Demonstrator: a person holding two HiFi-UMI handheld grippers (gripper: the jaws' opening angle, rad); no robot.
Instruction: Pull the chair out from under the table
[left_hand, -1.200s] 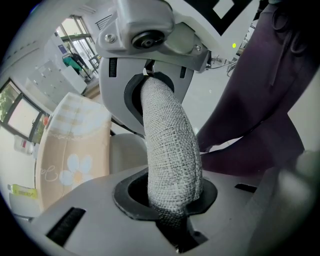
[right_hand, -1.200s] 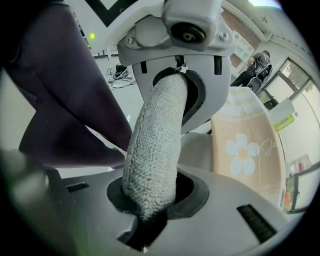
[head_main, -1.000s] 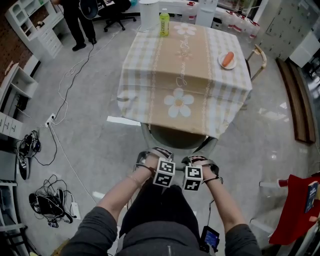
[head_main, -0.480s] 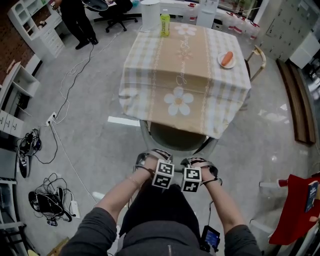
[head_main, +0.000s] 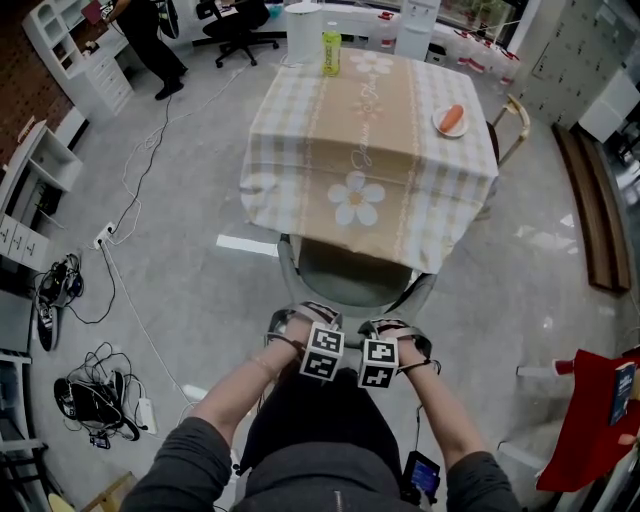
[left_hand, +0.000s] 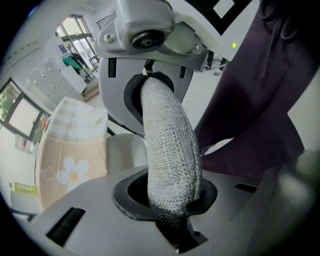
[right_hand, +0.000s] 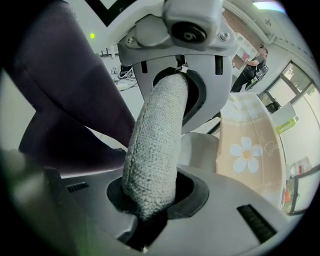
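The grey chair (head_main: 350, 278) stands at the near edge of the table (head_main: 370, 130), which is covered by a checked cloth with daisies. Its seat is partly out from under the cloth. My left gripper (head_main: 300, 322) and right gripper (head_main: 396, 328) sit side by side on the top of the chair's back. Each is shut on the grey woven back rail, which shows between the jaws in the left gripper view (left_hand: 169, 150) and in the right gripper view (right_hand: 152, 160). My arms and dark clothing hide the rest of the back.
On the table are a green bottle (head_main: 331, 50) and a plate with an orange item (head_main: 453, 119). A second chair (head_main: 512, 118) stands at the table's right. Cables and power strips (head_main: 95, 400) lie on the floor at left, and a person (head_main: 150, 40) stands far back left.
The chair has slid toward me with both grippers on its back rail. More of the seat shows from under the tablecloth.
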